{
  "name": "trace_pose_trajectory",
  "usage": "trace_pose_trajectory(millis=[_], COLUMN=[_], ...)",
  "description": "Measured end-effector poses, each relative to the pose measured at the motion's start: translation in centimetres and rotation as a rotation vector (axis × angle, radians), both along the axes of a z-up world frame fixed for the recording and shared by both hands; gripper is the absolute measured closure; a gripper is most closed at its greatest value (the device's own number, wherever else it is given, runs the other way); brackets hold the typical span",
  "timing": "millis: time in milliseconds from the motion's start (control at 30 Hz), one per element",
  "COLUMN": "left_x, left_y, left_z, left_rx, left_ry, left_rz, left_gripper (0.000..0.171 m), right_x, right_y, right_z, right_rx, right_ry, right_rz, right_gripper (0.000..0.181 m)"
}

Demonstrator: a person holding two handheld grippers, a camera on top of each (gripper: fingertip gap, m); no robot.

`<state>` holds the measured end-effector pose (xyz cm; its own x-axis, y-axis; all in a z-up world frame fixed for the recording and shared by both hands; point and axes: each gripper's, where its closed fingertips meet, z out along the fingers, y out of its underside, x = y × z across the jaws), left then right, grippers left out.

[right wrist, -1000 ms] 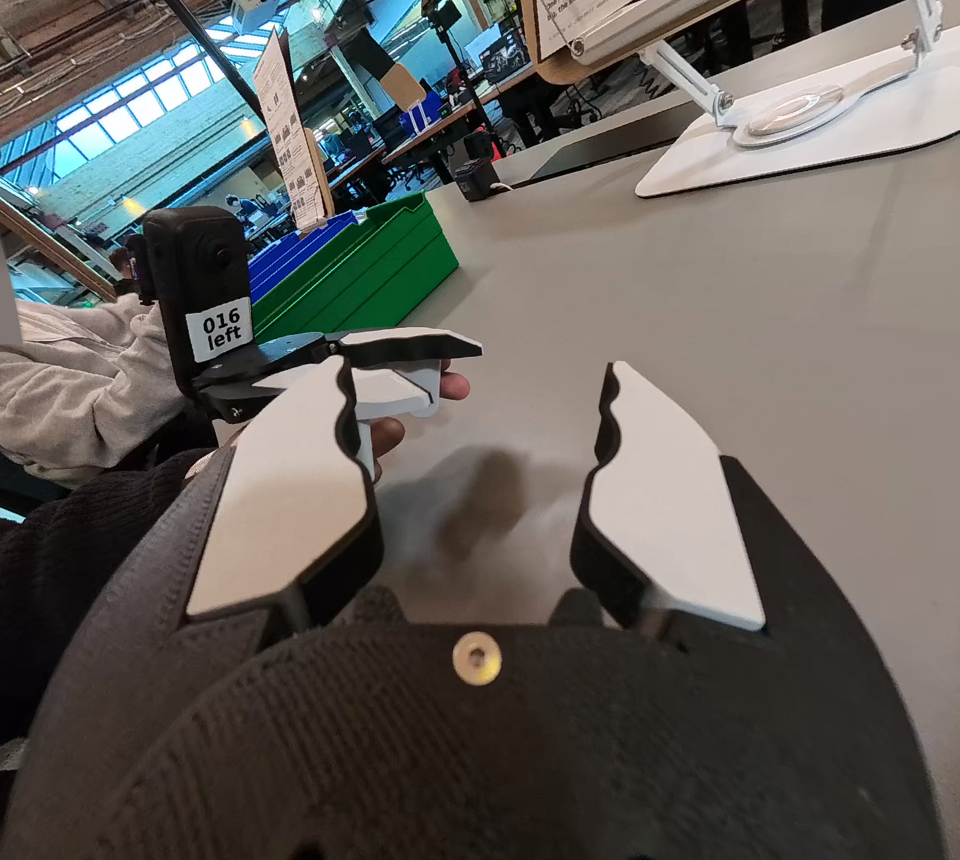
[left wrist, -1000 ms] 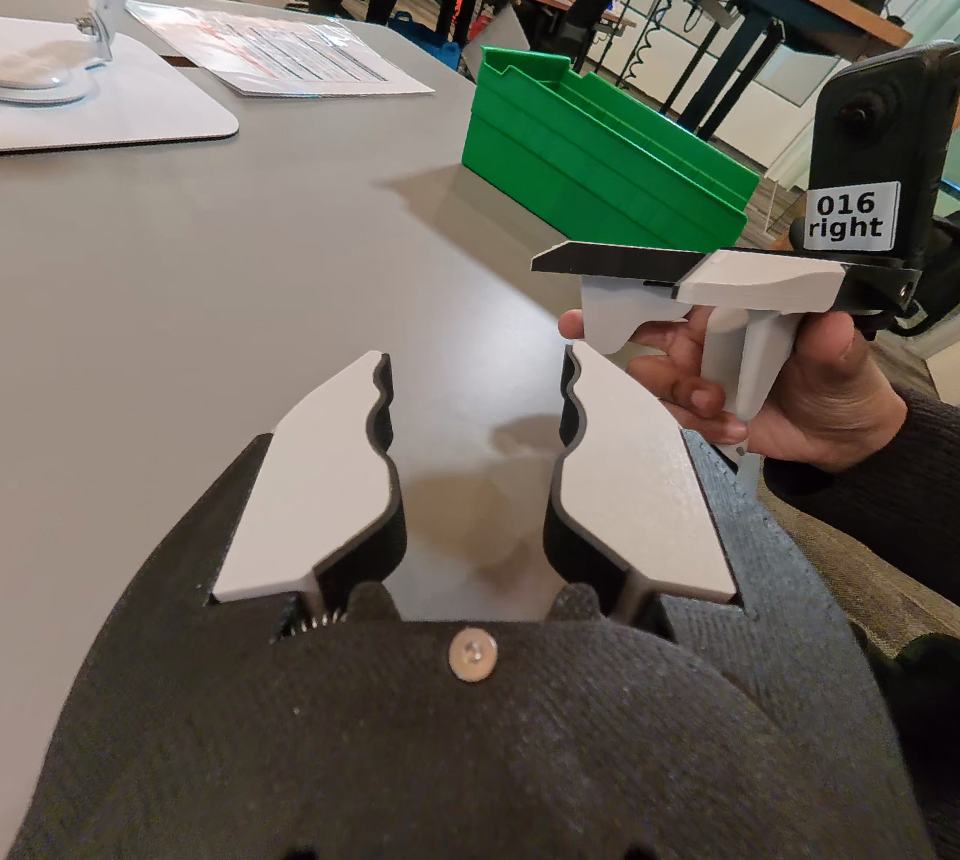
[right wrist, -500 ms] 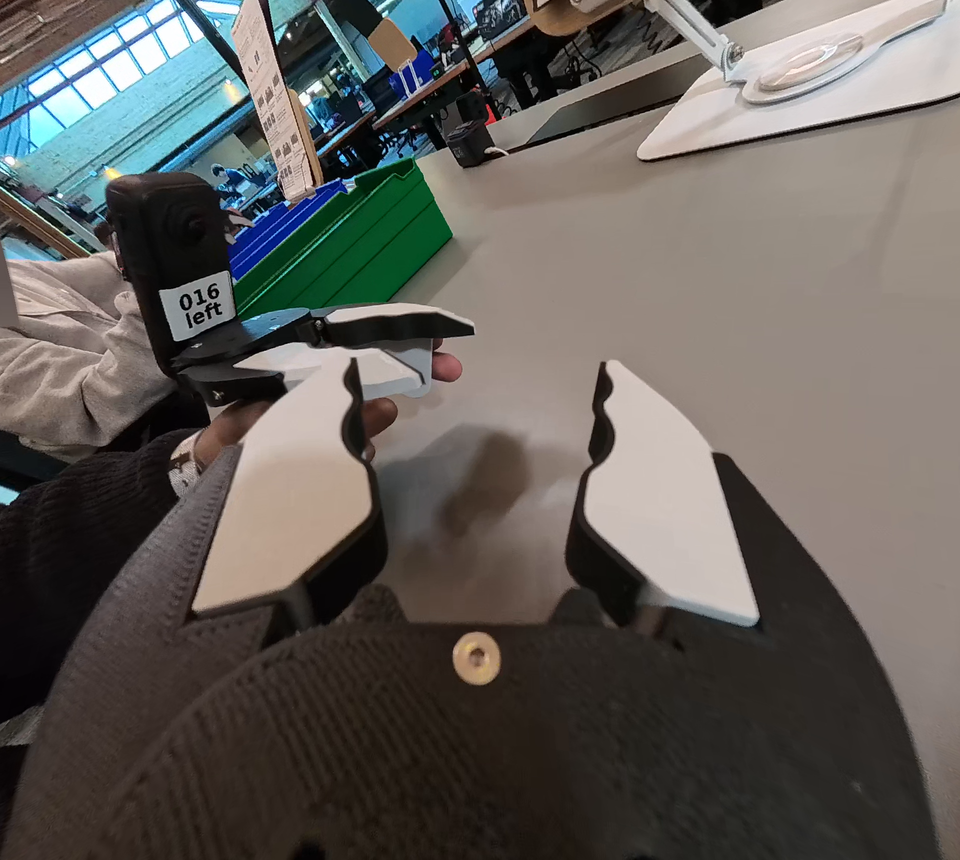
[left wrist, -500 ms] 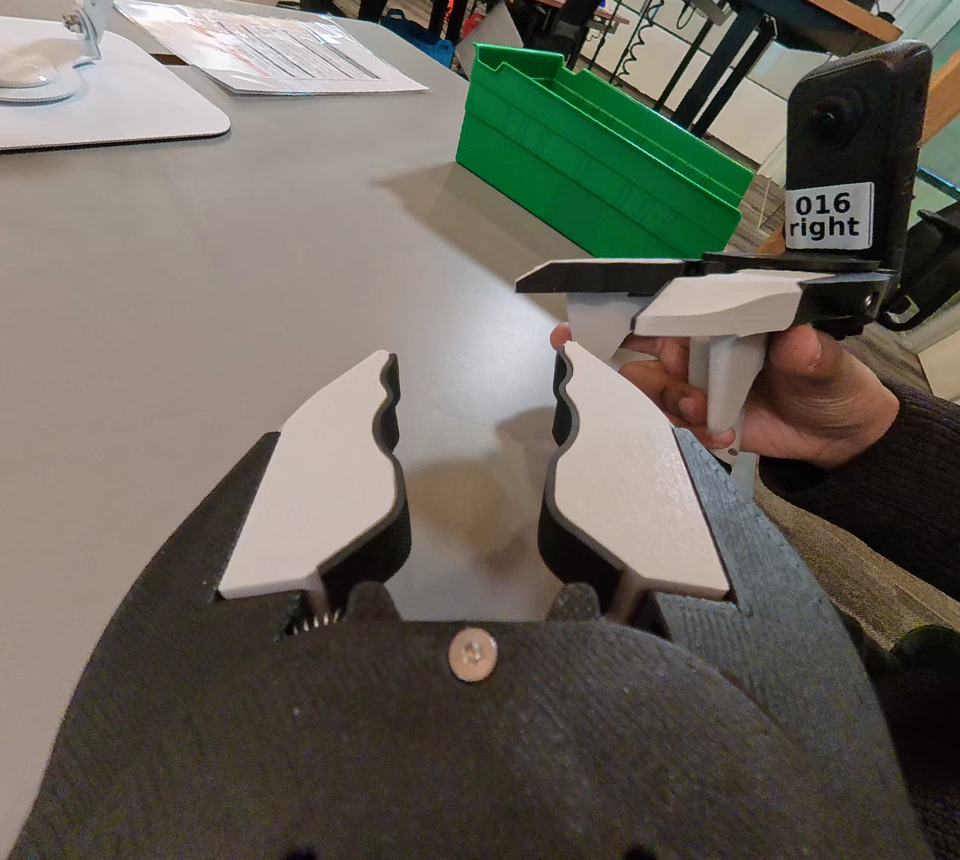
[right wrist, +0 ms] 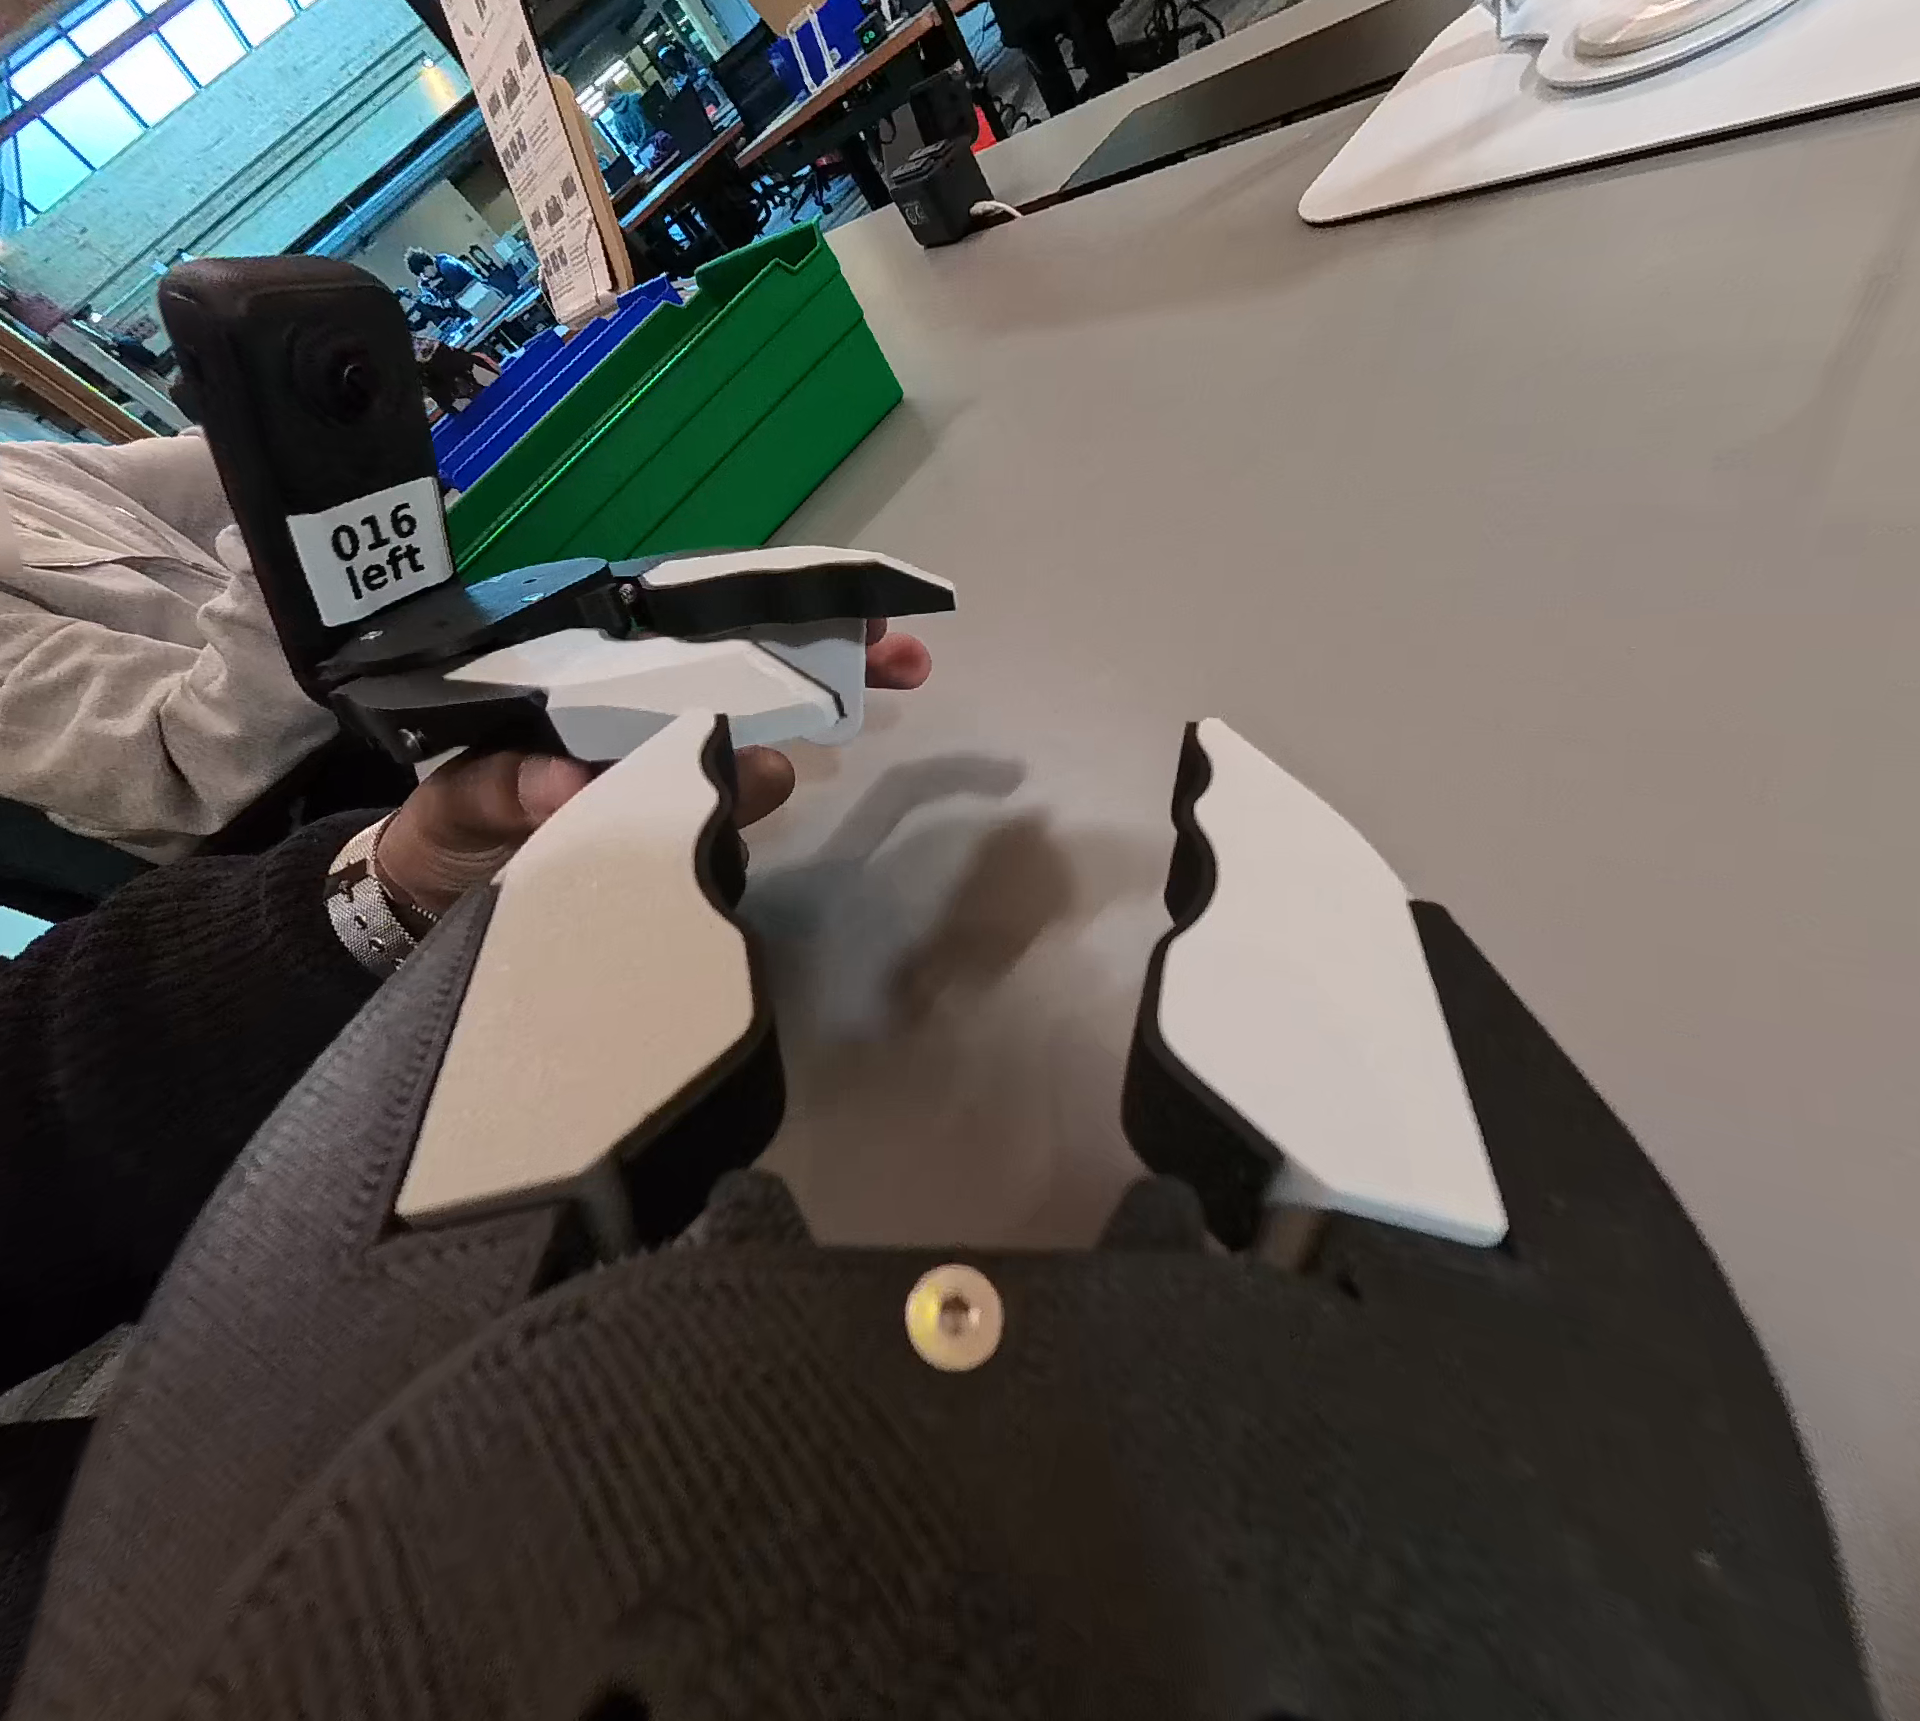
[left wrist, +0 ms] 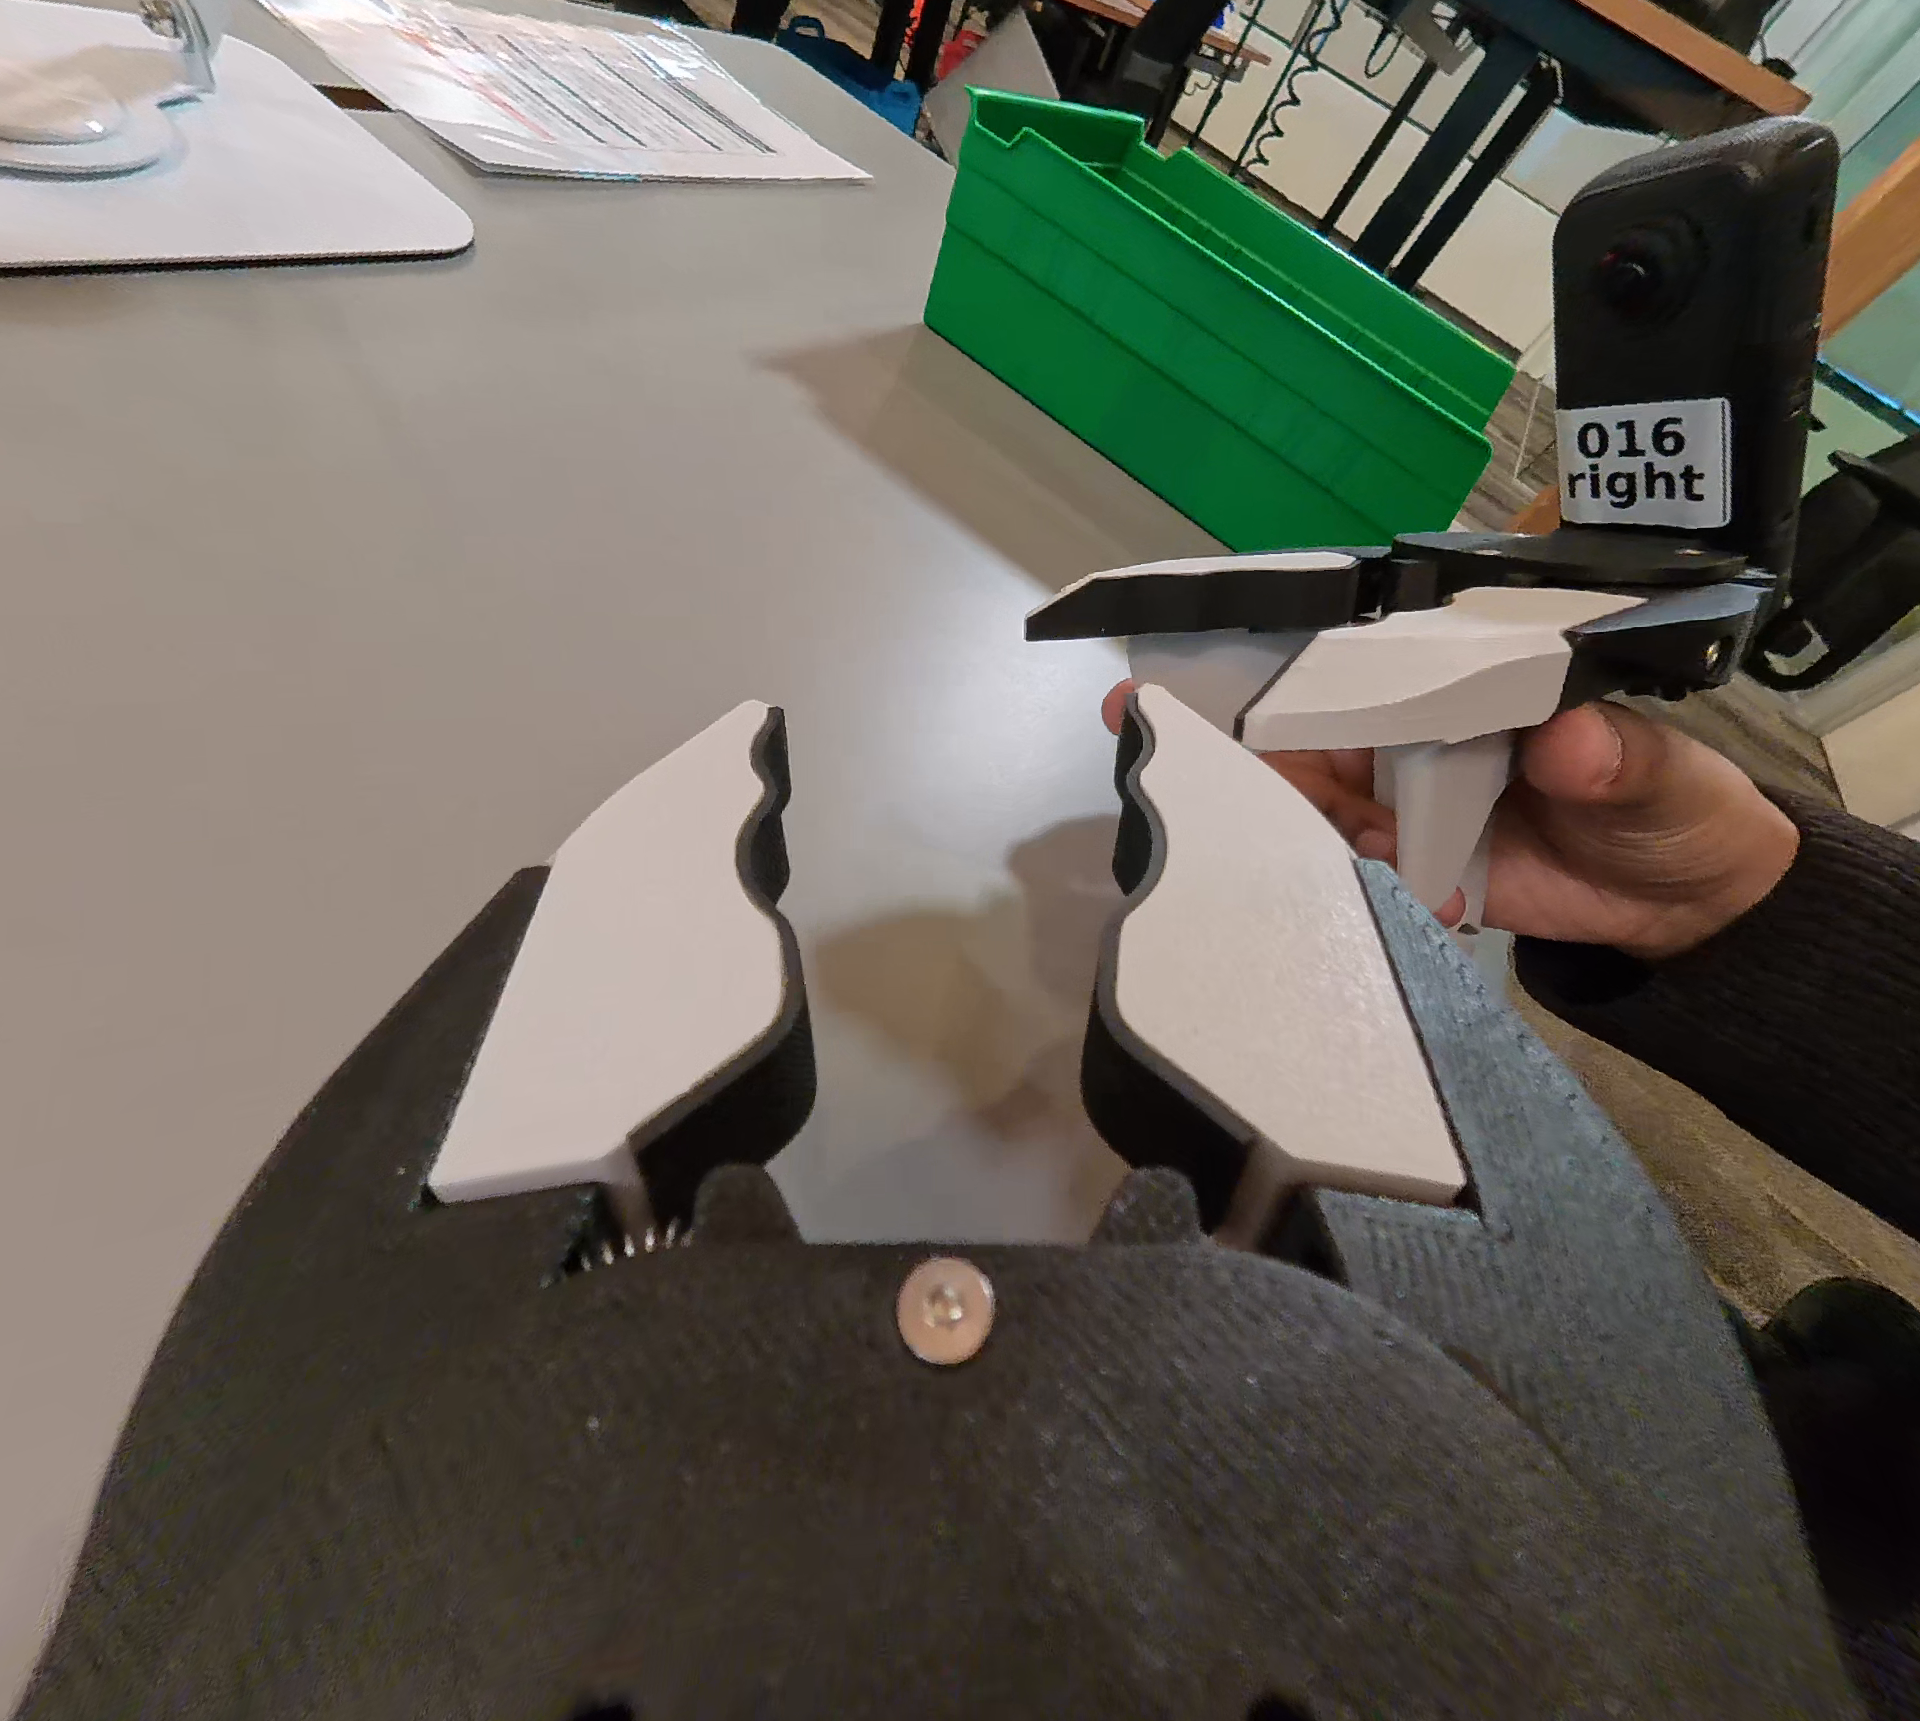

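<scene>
Hovering over the grey table (left wrist: 416, 528), the left gripper (left wrist: 951, 736) gapes wide, empty. Beside it, the right gripper (right wrist: 956, 752) is likewise spread, holding nothing, near a green bin (left wrist: 1195, 321).

You are at a grey table (left wrist: 312, 528) whose bare top spreads under and ahead of both sets of jaws. Beyond the left jaws, wooden-topped desks on dark metal legs (left wrist: 1507, 40) stand on a dim floor before pale walls. Beyond the right jaws, up and to their left, a long row of blue-lit windows (right wrist: 156, 71) runs under a dark ceiling, with more workbenches (right wrist: 831, 92) below.
</scene>
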<state>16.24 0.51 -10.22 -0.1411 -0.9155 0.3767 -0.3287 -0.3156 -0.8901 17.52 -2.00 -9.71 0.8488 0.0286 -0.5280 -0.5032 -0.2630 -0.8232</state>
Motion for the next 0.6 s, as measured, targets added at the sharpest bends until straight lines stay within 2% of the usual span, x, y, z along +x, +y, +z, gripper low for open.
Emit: trace_pose_trajectory(millis=[333, 500, 600], left_x=[0.0, 0.1, 0.1], left_y=[-0.1, 0.0, 0.0], left_z=[-0.1, -0.2, -0.2], left_rx=[-0.002, -0.003, -0.003], left_ry=[0.003, 0.006, 0.007], left_rz=[-0.001, 0.003, 0.005], left_gripper=[0.110, 0.109, 0.109], right_x=[-0.2, -0.4, -0.7], right_y=[0.0, 0.0, 0.1], right_z=[-0.3, -1.8, -1.7], right_rx=[-0.015, -0.091, -0.091], right_ry=[0.006, -0.008, -0.017], right_rz=[0.011, 0.034, 0.041], right_gripper=[0.105, 0.109, 0.109])
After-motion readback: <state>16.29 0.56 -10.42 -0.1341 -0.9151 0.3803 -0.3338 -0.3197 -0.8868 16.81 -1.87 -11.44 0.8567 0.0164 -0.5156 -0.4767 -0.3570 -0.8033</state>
